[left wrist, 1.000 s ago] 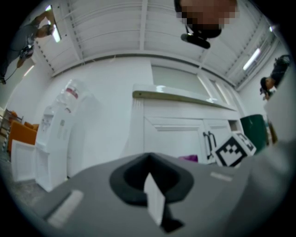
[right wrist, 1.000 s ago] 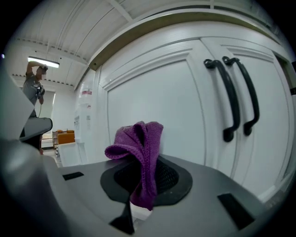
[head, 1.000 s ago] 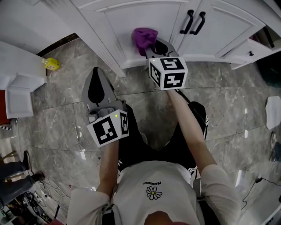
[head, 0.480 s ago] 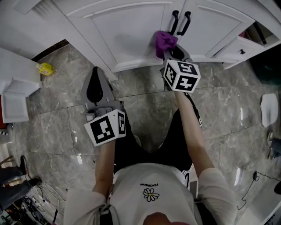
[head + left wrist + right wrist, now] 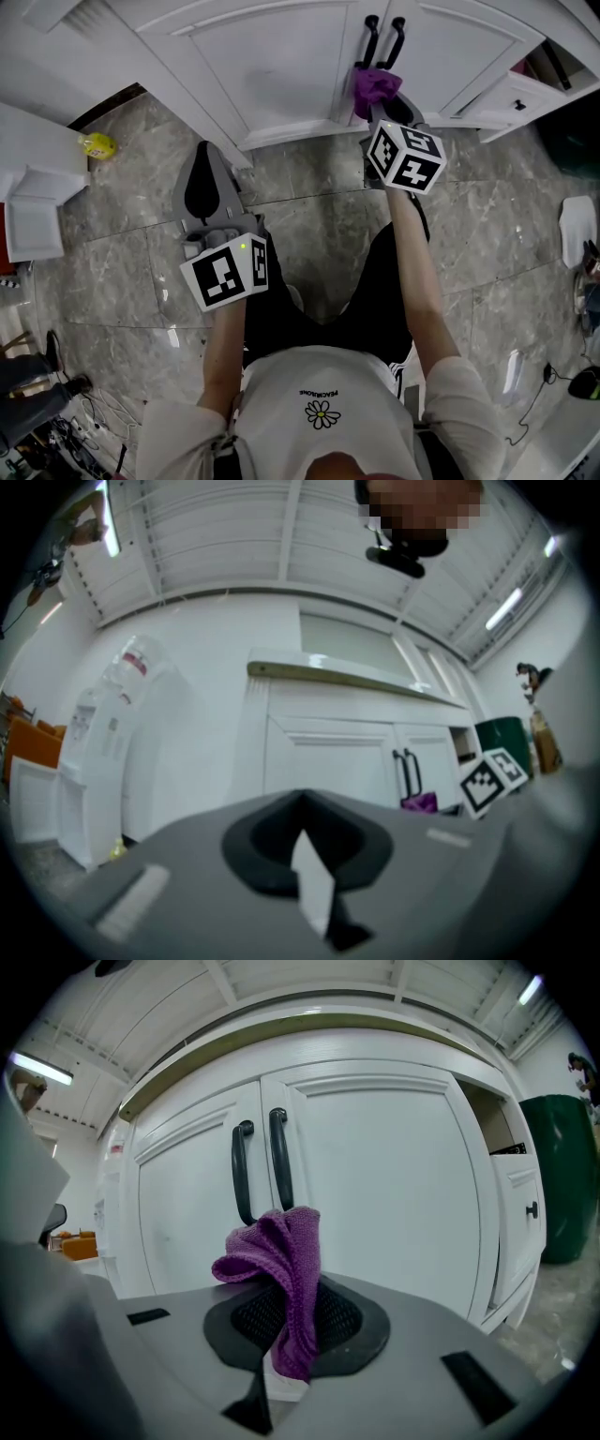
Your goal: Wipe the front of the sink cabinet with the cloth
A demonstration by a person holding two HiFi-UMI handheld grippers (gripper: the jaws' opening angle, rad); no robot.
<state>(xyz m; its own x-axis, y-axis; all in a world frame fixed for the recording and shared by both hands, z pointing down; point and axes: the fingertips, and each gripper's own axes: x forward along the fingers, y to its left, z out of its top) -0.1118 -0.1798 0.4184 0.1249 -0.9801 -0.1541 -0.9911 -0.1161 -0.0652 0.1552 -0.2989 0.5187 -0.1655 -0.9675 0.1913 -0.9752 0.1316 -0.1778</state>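
Left gripper (image 5: 208,159) is hanging low over the floor, jaws together on nothing, well apart from the sink cabinet (image 5: 272,56). Right gripper (image 5: 382,98) is clamping the purple cloth (image 5: 375,84), holding it just below the two black handles (image 5: 384,37) by the door seam; actual contact is unclear. Risks: the cloth is bunching into a wad, so probably little is wiping, and it could snag on a handle and pull free. The drawer (image 5: 525,94) at right is looking ajar and could get bumped.
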